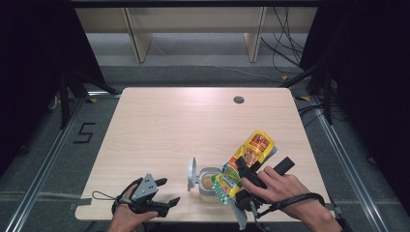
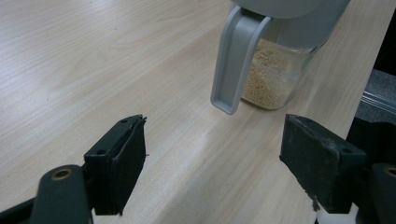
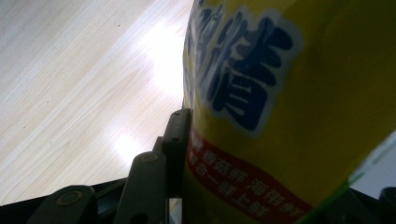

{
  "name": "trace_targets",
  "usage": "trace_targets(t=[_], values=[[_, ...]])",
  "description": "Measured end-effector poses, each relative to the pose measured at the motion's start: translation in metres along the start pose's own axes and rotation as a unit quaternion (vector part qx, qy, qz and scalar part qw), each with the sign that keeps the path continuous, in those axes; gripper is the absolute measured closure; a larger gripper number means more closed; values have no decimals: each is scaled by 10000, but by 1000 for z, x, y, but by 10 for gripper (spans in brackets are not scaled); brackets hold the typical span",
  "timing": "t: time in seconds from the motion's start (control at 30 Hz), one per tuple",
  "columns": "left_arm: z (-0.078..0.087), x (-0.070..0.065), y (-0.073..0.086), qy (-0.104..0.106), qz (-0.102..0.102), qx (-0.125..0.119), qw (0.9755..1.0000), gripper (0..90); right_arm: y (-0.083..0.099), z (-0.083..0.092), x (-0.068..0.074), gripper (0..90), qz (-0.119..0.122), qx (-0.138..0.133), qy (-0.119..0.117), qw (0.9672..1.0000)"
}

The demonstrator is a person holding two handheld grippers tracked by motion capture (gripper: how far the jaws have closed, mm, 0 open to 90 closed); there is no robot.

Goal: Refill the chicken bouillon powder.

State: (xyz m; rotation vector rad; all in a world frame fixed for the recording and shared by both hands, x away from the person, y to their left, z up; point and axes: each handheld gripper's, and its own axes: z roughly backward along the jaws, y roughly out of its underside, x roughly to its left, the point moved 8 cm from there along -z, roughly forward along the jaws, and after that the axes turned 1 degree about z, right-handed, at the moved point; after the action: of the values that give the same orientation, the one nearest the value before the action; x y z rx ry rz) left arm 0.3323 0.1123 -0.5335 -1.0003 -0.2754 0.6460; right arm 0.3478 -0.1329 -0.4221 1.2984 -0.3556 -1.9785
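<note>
Right gripper [image 1: 241, 186] at lower right, jaws clamped on yellow pouch [image 1: 249, 159], long axis tilted upper-right, mouth down over jar [image 1: 208, 182]. Left gripper [image 1: 167, 191] lower left, jaws wide, empty.

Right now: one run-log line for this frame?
left tongs: open, idle | right tongs: shut on yellow bag, tilted over jar | jar: lid open, granules inside | phase: pouring

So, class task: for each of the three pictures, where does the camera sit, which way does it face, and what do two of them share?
High view: above the near edge, facing forward and down on the table; both forearms show.
Left gripper view: on the left hand-held gripper, facing the jar; open jaws show.
Right gripper view: on the right hand-held gripper, facing the yellow bag it grips.
Shared: jar, high and left.
</note>
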Motion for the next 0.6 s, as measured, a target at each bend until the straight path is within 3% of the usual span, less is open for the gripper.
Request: trace_targets(t=[0.03, 0.07, 0.1, 0.17, 0.23, 0.27, 0.3, 0.47, 0.5, 0.57, 0.6], values=[[-1, 0, 0, -10, 17, -45, 10000, 217, 0, 0, 0, 638, 9, 14, -2, 10000], [0, 0, 0, -1, 8, -26, 10000, 217, 0, -1, -2, 638, 165, -21, 31, 9999], [0, 0, 0, -14, -18, 0, 10000, 218, 0, 0, 0, 638, 9, 20, 5, 10000], [0, 0, 0, -3, 1, 5, 10000, 218, 0, 0, 0, 638, 11, 11, -3, 10000], [0, 0, 0, -23, 3, -26, 10000, 218, -1, -1, -2, 639, 184, -56, -39, 9998], [0, 0, 0, -23, 3, -26, 10000, 218, 0, 0, -1, 638, 45, 1, 113, 9999], [0, 0, 0, -16, -19, 21, 10000, 218, 0, 0, 1, 638, -50, 0, 19, 10000], [0, 0, 0, -4, -3, 1, 10000, 218, 0, 0, 2, 638, -24, -10, -101, 9999], [0, 0, 0, -17, 14, -37, 10000, 218, 1, 0, 0, 638, 1, 8, 13, 10000], [-1, 0, 0, -11, 13, -66, 10000, 218, 1, 0, 2, 639, -73, -10, -58, 10000], [-1, 0, 0, -11, 15, -68, 10000, 218, 0, 0, 2, 638, -178, -34, 16, 9998]])
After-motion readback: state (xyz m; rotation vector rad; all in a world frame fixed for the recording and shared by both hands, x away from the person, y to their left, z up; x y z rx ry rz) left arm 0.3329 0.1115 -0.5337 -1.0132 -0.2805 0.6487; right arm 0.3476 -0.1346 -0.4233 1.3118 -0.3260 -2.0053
